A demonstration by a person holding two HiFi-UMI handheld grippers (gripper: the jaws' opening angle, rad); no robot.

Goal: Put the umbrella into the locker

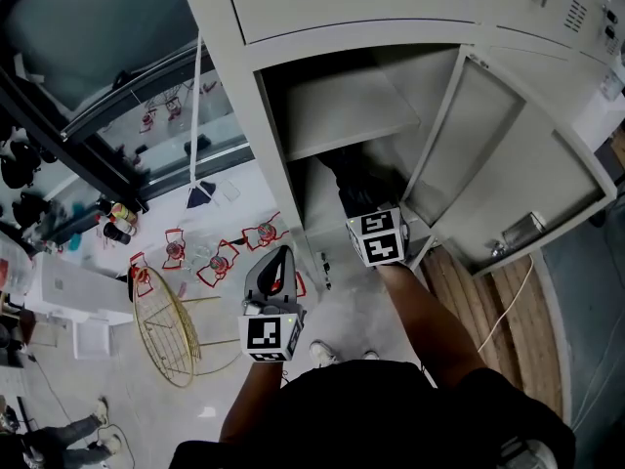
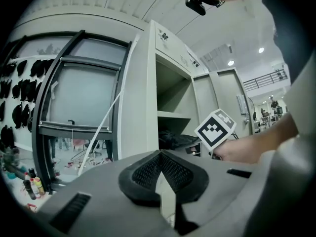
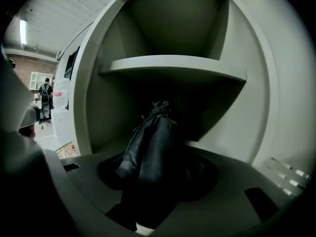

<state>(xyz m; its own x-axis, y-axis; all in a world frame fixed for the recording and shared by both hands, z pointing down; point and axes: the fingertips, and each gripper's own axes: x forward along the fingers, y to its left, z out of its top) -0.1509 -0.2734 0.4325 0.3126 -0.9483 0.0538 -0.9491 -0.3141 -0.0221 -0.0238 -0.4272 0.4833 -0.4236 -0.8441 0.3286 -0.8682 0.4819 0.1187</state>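
The left tongs hang clenched on nothing, level, off to the left of the right tongs and outside the locker. They play no part, so little can go wrong there unless they drift into the locker's side post just ahead of them.

The right tongs are grasping the umbrella, a black folded bundle that runs out ahead of the tips and tilts slightly down. Its loose fabric bulges on either side of the pads, and I'd say that slack cloth could slip through the grip or catch on the way in.

Ahead of the right tongs, the umbrella's far end is already inside the lower compartment, under the shelf. I can't tell whether it touches the compartment floor. If it is let go while most of its length lies this side of the opening, it could tip back out onto the floor.

To the right of these tongs the door stands open, near the forearm. A knock there might swing it against the arm.
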